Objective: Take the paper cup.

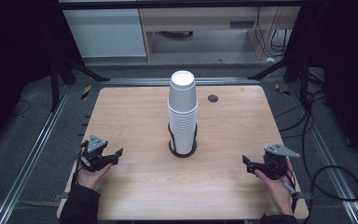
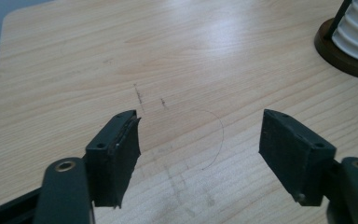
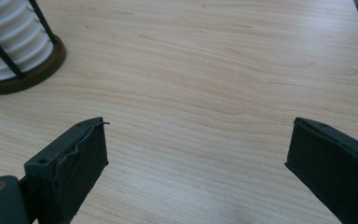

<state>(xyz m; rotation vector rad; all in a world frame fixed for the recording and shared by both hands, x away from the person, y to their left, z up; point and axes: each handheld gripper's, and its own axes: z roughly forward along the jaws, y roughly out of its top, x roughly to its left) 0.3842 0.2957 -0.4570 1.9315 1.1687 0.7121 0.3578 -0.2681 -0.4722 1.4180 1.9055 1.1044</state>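
— Where's the stack?

— The cups [image 1: 183, 109] stand upright in a dark holder [image 1: 182, 150] at the middle of the surface [image 1: 135, 116], between my hands and well apart from both.

— And your tongs?

— My left tongs [image 1: 114, 155] rest near the left edge, jaws wide apart, gripping nothing. My right tongs [image 1: 250, 164] sit near the right edge, just as wide, empty too. Both point inward at the holder.
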